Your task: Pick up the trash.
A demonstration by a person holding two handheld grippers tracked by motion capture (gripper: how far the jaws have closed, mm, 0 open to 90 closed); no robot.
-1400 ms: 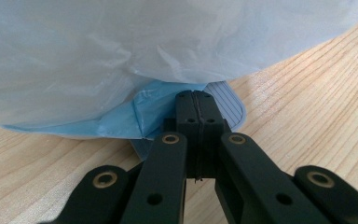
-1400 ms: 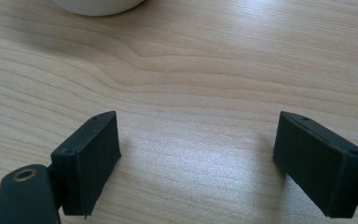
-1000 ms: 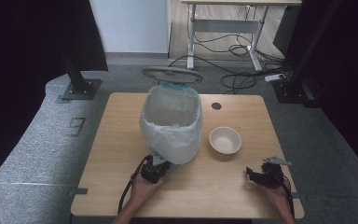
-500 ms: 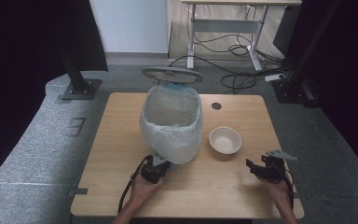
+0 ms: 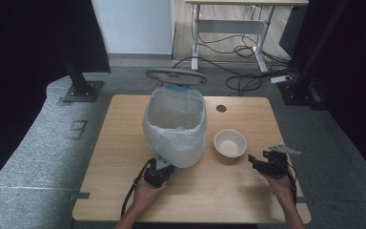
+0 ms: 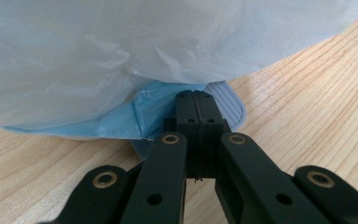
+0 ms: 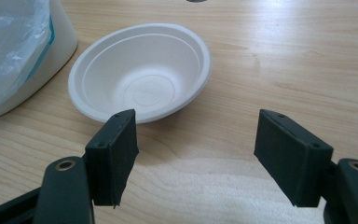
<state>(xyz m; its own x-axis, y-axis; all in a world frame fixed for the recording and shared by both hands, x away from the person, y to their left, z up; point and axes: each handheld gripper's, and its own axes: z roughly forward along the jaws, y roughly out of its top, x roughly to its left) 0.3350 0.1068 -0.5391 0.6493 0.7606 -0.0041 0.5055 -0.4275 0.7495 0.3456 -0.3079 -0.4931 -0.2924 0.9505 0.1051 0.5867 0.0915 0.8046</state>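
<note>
On the left, the left gripper [image 5: 158, 172] is resting at the foot of the bin [image 5: 175, 125], its jaws pressed together over the grey pedal [image 6: 226, 99]. The thin bag [image 6: 135, 42] is hanging over the bin, hiding its base. To the right, the white bowl [image 7: 141, 71] is sitting on the counter [image 5: 124, 143] just beside the bin. It is looking light, thin and easily dented, so the near rim is probably the best hold. The right gripper [image 7: 198, 151] is hovering before it with jaws apart, having just been closing a little, nothing between them.
</note>
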